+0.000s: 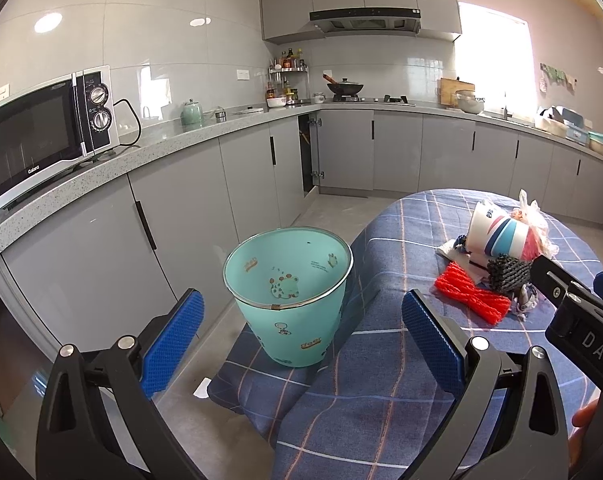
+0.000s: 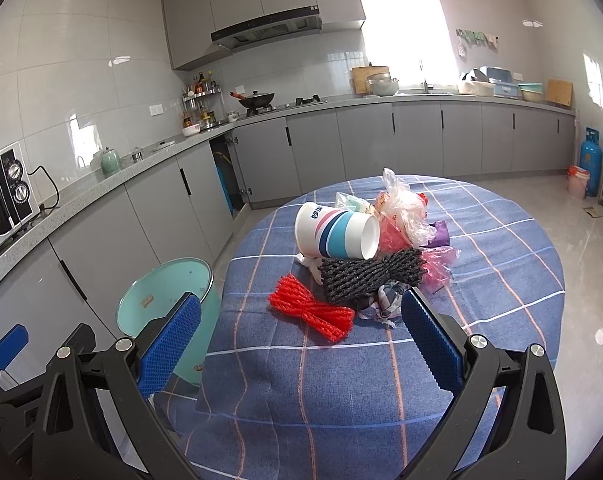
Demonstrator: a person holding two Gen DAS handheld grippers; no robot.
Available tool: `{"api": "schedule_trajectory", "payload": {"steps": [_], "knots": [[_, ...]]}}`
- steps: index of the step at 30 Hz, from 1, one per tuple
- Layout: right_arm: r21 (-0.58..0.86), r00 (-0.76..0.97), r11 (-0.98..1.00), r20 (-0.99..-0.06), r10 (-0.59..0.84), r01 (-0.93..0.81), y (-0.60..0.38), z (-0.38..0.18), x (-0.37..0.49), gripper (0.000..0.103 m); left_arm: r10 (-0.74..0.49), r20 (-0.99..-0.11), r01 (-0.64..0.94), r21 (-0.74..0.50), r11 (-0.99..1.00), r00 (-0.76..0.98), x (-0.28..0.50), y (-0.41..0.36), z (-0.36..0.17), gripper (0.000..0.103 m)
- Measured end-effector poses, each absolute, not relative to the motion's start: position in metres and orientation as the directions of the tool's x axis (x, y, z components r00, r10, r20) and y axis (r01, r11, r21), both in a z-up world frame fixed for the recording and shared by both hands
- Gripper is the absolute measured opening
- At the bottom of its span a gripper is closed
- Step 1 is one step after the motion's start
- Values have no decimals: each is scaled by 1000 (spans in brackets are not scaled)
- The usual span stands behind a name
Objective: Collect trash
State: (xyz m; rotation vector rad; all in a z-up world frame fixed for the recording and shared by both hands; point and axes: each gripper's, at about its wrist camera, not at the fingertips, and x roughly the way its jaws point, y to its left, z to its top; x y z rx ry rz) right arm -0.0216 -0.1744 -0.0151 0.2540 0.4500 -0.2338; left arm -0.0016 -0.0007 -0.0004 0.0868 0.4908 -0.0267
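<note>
A heap of trash lies on the round table with the blue checked cloth: a striped paper cup on its side, a dark foam net, a red foam net, crumpled plastic bags and a cloth scrap. My right gripper is open and empty, just short of the red net. A teal bin stands on a cloth-covered seat left of the table. My left gripper is open above the bin's near side, holding nothing. The heap also shows at right in the left wrist view.
Grey cabinets and a speckled counter run along the left and back walls, carrying a microwave. One cabinet door stands ajar in the corner. A blue gas cylinder and a small pail stand at far right.
</note>
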Motion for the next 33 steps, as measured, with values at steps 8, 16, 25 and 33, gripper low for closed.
{"api": "schedule_trajectory", "payload": {"steps": [8,16,25,33], "knots": [[191,874,941,-457,-165,278,-174,-15,-21,99,-6,-476,47,73,996,880,-1,0,-1,98],[192,875,941,-454,-166,278,-175,-15,-22,99,-6,-476,47,75,996,880,0,-1,-1,98],[196,876,940,-453,-165,279,-175,-14,-23,99,-6,-476,47,74,996,879,0,-1,-1,98],[200,877,939,-452,-164,279,-176,-14,-24,99,-7,-477,48,74,996,879,-1,-2,-1,98]]}}
